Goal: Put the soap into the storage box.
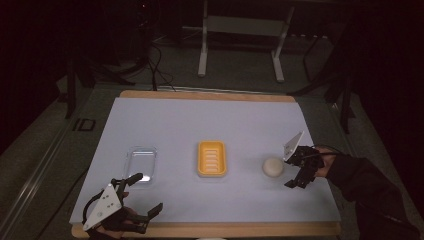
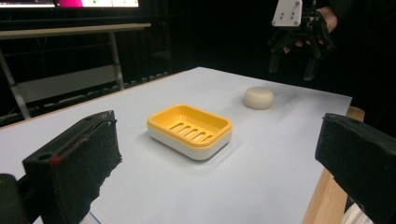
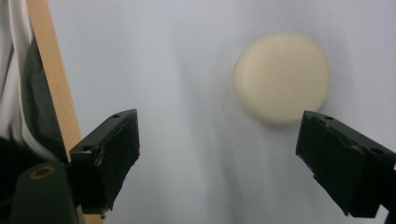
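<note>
Overhead, I had the whole white table [image 1: 165, 120] in front of me, and I took the yellow soap dish [image 1: 211, 158] at its middle as my mark. The round cream soap bar [image 1: 273, 167] lay to the right of the dish, well apart from it, and the right gripper [image 1: 296, 175] hovered just beyond the bar on the far side from the dish, near the table's right edge. Its jaws stood wide apart with nothing between them. A clear plastic lid [image 1: 141, 164] lay left of the dish, and the left gripper [image 1: 145, 197] sat nearer me than the lid, close to the front edge, jaws spread and empty too.

From the right gripper view I got what the high view could not give: the soap bar [image 3: 282, 77] sat ahead of the jaws and off toward one of them, not centred in the gap, with the wooden table edge [image 3: 51, 84] running close along the other side.

The left gripper view showed the dish [image 2: 190, 130] side-on, its slotted floor and white base, the bar [image 2: 258, 98] beyond it, and the right gripper [image 2: 292, 67] hanging above the table, clear of the bar. Bare white surface lay open between dish and bar.
</note>
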Demonstrator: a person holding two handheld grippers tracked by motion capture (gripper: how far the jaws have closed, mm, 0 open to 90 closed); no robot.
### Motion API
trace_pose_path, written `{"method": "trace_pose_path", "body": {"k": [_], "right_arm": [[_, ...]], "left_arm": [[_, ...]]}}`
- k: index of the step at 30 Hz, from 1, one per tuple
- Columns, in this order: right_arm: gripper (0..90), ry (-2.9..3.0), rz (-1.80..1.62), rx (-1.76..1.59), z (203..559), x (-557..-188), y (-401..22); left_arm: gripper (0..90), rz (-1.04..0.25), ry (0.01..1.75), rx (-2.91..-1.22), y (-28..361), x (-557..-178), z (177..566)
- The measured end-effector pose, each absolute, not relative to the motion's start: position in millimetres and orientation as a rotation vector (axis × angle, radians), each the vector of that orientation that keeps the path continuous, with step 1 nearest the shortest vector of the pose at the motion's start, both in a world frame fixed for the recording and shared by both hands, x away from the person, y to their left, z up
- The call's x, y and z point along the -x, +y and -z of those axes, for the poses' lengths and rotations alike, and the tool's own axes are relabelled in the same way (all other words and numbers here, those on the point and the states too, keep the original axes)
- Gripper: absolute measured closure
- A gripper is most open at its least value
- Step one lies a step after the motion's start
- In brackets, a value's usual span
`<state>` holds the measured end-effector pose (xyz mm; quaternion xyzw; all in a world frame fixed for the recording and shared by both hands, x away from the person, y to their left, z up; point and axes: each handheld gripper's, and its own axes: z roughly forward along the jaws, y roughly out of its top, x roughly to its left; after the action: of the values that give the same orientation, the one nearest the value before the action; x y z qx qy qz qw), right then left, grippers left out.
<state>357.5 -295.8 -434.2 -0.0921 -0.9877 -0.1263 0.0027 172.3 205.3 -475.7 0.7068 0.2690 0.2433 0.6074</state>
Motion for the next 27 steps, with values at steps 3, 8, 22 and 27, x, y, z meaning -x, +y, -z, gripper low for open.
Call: {"method": "trace_pose_path", "body": {"k": [3, 8, 22, 27], "right_arm": [[12.4, -3.118, 0.442, 0.248, 435.5, -359.0, -294.6], [12.0, -3.137, 0.484, 0.218, 436.4, -362.3, -292.1], [12.1, -3.164, 0.530, 0.165, 451.7, -376.4, -284.0], [12.2, -3.167, 0.556, 0.167, 459.9, -383.5, -285.4]], "left_arm": [[0.1, -0.558, 0.618, -1.634, 205.2, -172.5, 475.7], [0.0, -0.552, 0.615, -1.637, 205.0, -172.7, 475.9], [0.0, -0.539, 0.603, -1.642, 204.1, -172.5, 476.2], [0.1, -0.535, 0.600, -1.644, 203.9, -172.6, 476.4]]}}
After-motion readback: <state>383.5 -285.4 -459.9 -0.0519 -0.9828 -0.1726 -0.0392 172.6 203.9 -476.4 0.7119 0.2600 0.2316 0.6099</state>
